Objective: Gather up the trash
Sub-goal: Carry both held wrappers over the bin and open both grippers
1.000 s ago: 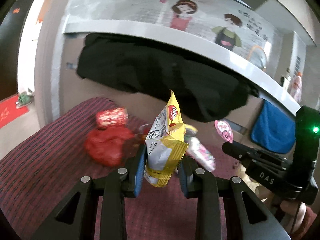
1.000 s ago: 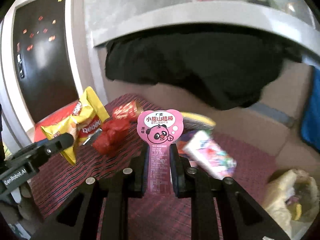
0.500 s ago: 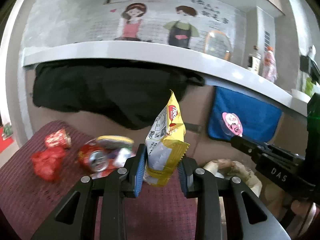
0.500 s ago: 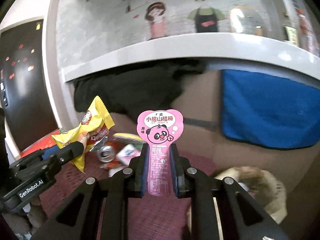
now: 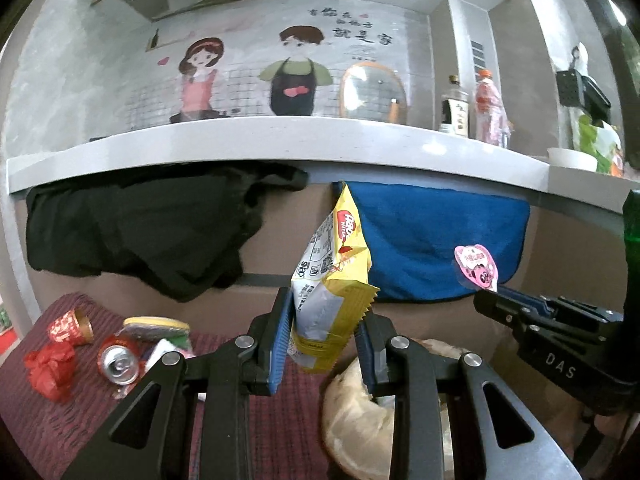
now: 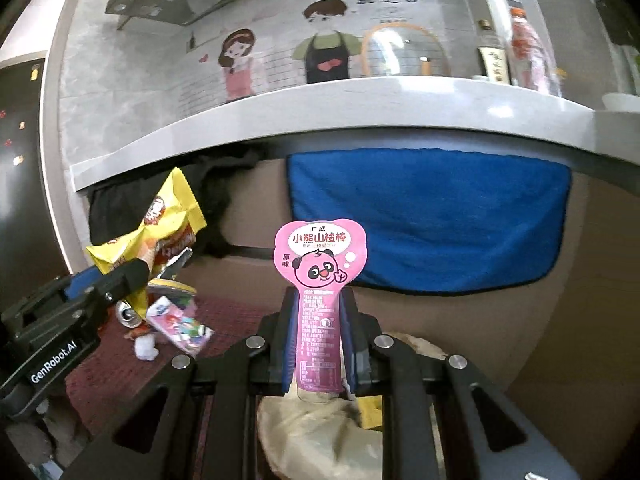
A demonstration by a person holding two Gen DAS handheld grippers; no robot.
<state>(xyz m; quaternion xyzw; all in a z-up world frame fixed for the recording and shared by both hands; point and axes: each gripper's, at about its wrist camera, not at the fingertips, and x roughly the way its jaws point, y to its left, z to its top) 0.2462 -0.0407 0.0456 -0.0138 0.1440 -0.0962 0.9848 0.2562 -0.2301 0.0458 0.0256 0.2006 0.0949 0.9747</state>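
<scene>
Both of your hands have swung away from the trash pile and now hang over the open bag. Your left gripper is squeezing the yellow snack wrapper tight. Your right gripper is pinching the pink candy wrapper. You look to be at the drop-off step. Next, hold each wrapper right above the bag's mouth and let go. On the red cloth a can and other scraps wait.
</scene>
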